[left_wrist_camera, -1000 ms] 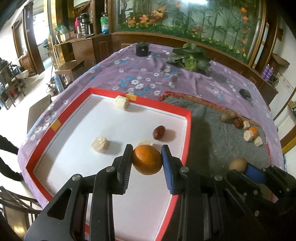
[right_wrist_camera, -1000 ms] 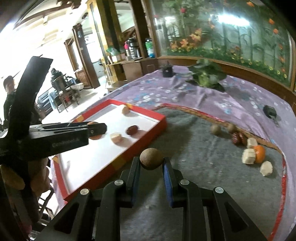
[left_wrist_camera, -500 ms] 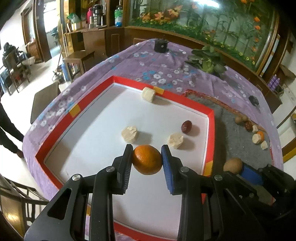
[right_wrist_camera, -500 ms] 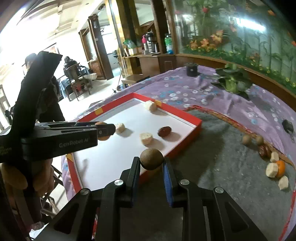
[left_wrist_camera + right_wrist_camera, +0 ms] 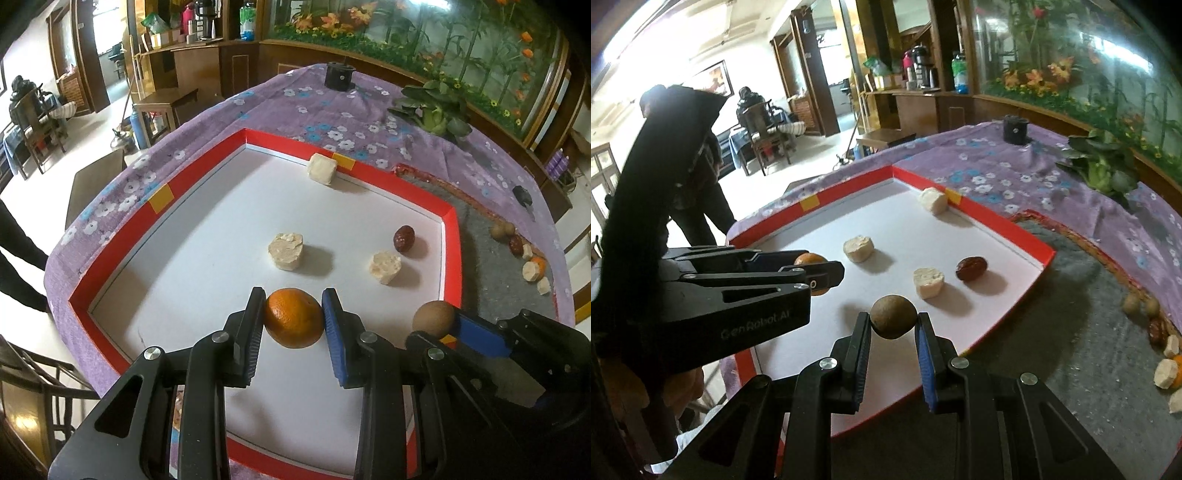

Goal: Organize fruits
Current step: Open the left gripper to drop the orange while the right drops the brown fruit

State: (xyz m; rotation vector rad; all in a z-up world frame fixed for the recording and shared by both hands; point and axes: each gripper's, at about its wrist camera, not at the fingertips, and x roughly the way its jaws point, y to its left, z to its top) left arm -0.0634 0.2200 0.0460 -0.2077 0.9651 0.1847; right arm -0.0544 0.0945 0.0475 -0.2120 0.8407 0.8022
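My left gripper is shut on an orange and hangs above the near part of the red-rimmed white tray. My right gripper is shut on a round brown fruit, over the tray's near right edge. In the tray lie three pale fruit chunks and a dark red date. The left gripper shows side-on in the right wrist view, with the orange partly hidden behind its finger.
A grey mat lies right of the tray, with several more fruits along its far edge. A potted plant and a black cylinder stand on the purple floral cloth. People stand beyond the table's left side.
Both grippers have carried their fruits leftward: the left one further over the tray, the right one from above the grey mat to above the tray's near edge.
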